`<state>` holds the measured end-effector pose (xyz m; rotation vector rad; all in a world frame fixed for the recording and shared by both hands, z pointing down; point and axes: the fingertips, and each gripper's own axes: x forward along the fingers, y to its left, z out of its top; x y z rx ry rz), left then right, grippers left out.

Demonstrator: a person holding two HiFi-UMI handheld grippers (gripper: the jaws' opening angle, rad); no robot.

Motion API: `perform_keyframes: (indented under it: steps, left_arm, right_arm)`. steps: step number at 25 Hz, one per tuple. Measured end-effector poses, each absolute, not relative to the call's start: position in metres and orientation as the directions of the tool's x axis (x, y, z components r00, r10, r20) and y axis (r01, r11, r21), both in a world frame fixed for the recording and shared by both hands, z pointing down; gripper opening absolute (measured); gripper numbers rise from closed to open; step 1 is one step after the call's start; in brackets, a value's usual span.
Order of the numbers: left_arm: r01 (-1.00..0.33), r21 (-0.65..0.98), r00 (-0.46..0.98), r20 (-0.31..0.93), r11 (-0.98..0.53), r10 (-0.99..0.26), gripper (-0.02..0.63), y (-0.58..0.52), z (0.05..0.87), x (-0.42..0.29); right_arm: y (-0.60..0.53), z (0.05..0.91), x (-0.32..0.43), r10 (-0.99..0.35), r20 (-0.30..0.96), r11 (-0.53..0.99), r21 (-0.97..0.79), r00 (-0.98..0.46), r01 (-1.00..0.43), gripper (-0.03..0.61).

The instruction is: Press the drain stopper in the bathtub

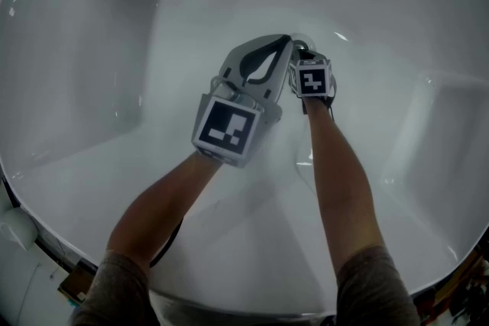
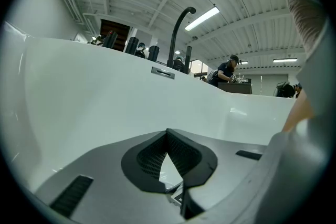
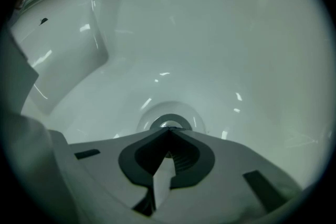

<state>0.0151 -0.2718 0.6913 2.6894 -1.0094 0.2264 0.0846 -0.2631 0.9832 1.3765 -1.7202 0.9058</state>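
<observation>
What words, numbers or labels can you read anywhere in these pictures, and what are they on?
No readable text.
The left gripper and right gripper carry only black-and-white square marker patterns, no letters.
The bathtub shows no print.

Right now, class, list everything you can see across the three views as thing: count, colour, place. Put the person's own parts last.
tub: one, white, fills the head view
drain stopper: one, shiny metal, on the tub floor just ahead of the right gripper's tips
overflow slot: one, grey, high on the far tub wall
spout: one, black, curved, rising behind the tub rim
ceiling lights: several, white strips, overhead
person: at least one, dark clothes, background beyond the rim
left gripper: one, grey, jaws together, empty, raised beside the right
right gripper: one, grey, jaws together, empty, pointing down at the stopper
forearms: two, bare, reaching into the tub
</observation>
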Motion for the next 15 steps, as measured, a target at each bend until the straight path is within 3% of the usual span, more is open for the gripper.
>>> perform_keyframes:
  steps: [8, 15]
  left_arm:
    - [-0.676, 0.231, 0.737, 0.252, -0.7, -0.628, 0.002, -0.261, 0.69, 0.01]
    - [-0.709, 0.234, 0.705, 0.278, -0.665, -0.653, 0.002, -0.253, 0.646, -0.003]
  right_arm:
    - [-0.257, 0.965, 0.084, -0.444, 0.88, 0.201, -0.086, -0.169, -0.976, -0.002]
    - [-0.248, 0.895, 0.079, -0.473, 0.863, 0.192, -0.098, -0.18, -0.977, -0.002]
